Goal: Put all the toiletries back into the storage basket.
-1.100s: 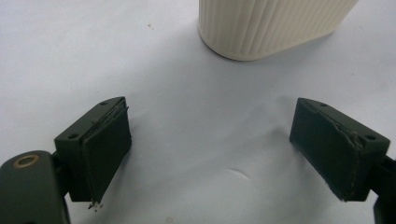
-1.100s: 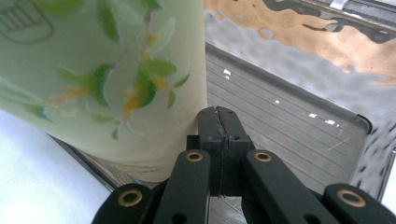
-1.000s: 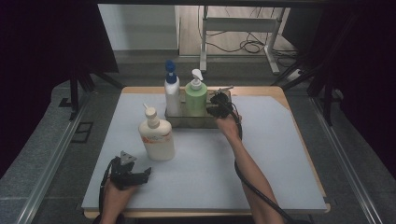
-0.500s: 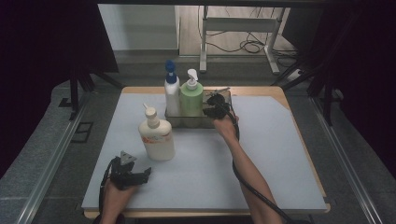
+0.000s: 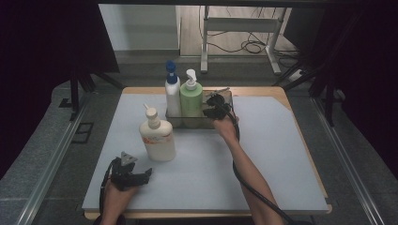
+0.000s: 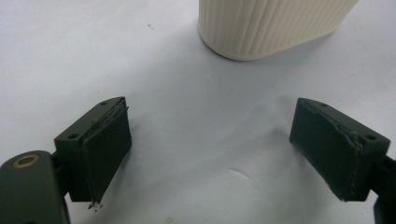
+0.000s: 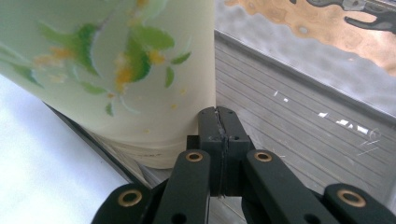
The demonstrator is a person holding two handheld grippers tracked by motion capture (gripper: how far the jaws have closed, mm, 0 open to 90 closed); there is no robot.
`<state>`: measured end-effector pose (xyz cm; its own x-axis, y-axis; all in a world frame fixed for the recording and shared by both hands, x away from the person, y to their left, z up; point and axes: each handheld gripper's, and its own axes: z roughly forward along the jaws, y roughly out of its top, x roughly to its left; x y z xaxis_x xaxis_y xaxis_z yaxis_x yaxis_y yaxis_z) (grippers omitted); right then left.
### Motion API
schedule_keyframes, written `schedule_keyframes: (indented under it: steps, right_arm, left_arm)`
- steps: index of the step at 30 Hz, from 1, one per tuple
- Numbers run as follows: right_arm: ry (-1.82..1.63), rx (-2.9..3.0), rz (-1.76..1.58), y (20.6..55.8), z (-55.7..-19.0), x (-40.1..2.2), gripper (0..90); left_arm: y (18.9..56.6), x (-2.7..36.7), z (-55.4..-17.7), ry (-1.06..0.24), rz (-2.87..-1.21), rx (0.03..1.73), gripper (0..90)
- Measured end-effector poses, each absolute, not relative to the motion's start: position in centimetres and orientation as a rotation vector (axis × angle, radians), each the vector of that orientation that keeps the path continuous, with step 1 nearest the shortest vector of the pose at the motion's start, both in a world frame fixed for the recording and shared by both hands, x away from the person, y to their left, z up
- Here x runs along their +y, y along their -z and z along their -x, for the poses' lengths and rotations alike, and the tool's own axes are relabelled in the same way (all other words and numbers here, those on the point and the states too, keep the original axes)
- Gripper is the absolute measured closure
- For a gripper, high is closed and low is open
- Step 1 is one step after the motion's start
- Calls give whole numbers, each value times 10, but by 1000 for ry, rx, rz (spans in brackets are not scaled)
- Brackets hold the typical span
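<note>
— Right, where do your two tools stand?

— Your right tool (image 5: 215, 104) is up at about twelve o'clock on the surface (image 5: 281, 154), at the right end of the clear tray (image 5: 227, 96). In the right gripper view its jaws are pressed flat together with nothing between them, their tips down inside the tray on its ribbed floor, just beside the base of the green pump bottle (image 7: 112, 70). Whether the tips actually touch that bottle you cannot tell.

— And the green bottle itself?

— Upright in the tray (image 7: 299, 116), in the middle of it. At its nine o'clock, touching or nearly so, stands the white bottle with the blue pump (image 5: 172, 91), also in the tray. From above, your right tool sits at the green pump bottle's (image 5: 191, 98) three o'clock.

— What about the left?

— Your left tool (image 5: 141, 174) rests low at around seven o'clock on the surface, in your left hand (image 5: 115, 197). Its jaws are wide apart and hold nothing; bare surface (image 6: 205, 121) lies between them. The cream pump bottle (image 5: 157, 136) stands upright outside the tray, near the tool at its one o'clock and apart from it. In the left gripper view the cream pump bottle's (image 6: 271, 25) ribbed base is ahead of the open jaws, towards twelve o'clock.
</note>
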<state>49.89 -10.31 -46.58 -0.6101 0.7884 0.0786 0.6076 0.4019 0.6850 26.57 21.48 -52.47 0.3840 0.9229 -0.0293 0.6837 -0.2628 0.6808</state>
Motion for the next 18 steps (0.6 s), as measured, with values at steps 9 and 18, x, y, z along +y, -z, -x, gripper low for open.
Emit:
schedule_keyframes:
  steps: [9,18]
  right_arm:
    - [-1018,2408,-1219,466,-498,-104,895]
    - [-1070,2391,-1189,458,-495,-110,849]
  left_arm:
    - [525,214,-266,-506,-2026,1377,122]
    - [525,214,-266,-508,-2031,1376,122]
